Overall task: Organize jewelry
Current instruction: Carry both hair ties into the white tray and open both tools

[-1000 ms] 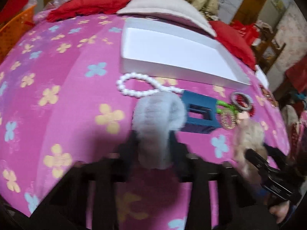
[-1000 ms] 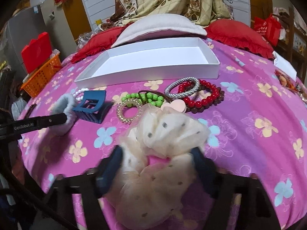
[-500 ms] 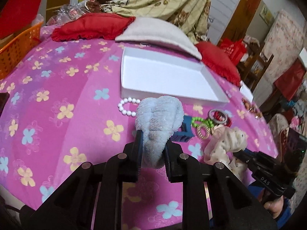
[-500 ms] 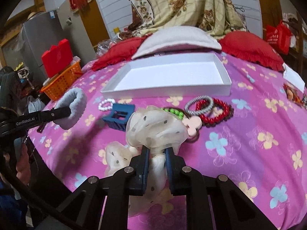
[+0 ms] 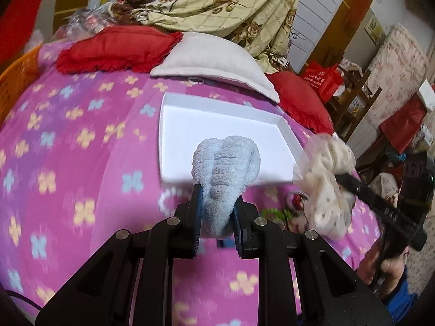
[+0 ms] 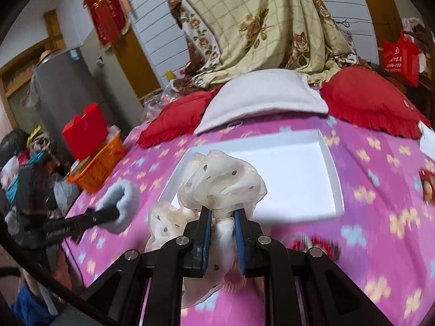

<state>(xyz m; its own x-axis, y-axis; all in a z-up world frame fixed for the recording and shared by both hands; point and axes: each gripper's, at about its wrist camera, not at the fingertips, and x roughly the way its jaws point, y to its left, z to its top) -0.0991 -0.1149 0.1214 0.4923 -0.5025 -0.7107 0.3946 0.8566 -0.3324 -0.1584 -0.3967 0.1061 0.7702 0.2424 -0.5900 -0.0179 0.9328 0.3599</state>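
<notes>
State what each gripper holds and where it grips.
Left gripper: blue fuzzy scrunchie, pinched at its lower end. Right gripper: cream dotted scrunchie, pinched low.

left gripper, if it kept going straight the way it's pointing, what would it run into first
Probably the white tray: the left gripper, shut on the blue scrunchie, points down toward the tray's near edge, nothing visibly between; depth is unclear.

A shallow tray (image 5: 174,146) lies on the bedspread (image 5: 68,163), with a flat cushion (image 5: 212,59) just behind it and pillows (image 6: 367,100) to either side of that cushion. In front of the tray, the left gripper (image 5: 216,212) holds a fluffy scrunchie (image 5: 225,168) and, to its right, the right gripper (image 6: 221,231) holds a dotted scrunchie (image 6: 220,182). Bracelets (image 5: 295,199) lie on the bedspread between them, before the tray.
</notes>
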